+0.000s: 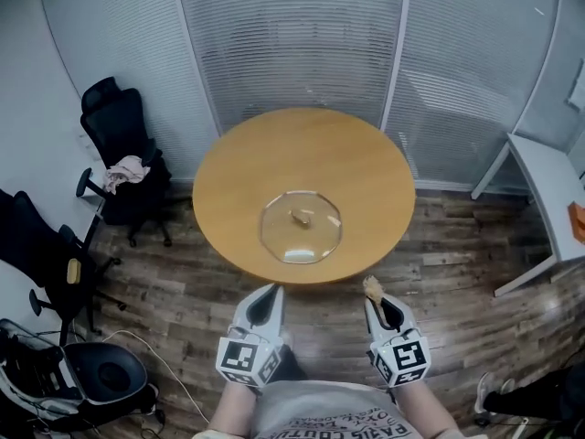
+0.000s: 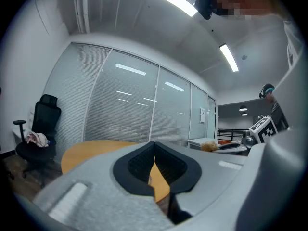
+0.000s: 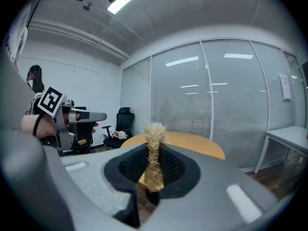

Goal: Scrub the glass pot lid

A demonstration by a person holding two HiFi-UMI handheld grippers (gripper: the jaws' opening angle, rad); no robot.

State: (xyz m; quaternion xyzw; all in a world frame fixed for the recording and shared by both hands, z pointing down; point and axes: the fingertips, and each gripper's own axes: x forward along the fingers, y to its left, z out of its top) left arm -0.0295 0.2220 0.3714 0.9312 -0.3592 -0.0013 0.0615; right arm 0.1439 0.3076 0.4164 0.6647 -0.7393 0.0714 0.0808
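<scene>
A clear glass pot lid (image 1: 301, 227) with a small knob lies flat near the front of a round wooden table (image 1: 238, 154). Both grippers hang below the table's front edge, apart from the lid. My left gripper (image 1: 266, 302) is shut with nothing between its pads (image 2: 155, 170). My right gripper (image 1: 381, 306) is shut on a tan fibre scrubber (image 3: 154, 150), whose frayed tip (image 1: 371, 286) sticks out past the jaws. In the gripper views the table (image 3: 192, 141) shows beyond the jaws; the lid is not seen there.
Black office chairs (image 1: 123, 144) stand at the left, one with a cloth (image 1: 124, 172) on it. A white desk (image 1: 548, 186) is at the right. Glass walls with blinds (image 1: 302, 44) close the back. Wood floor (image 1: 457, 273) surrounds the table.
</scene>
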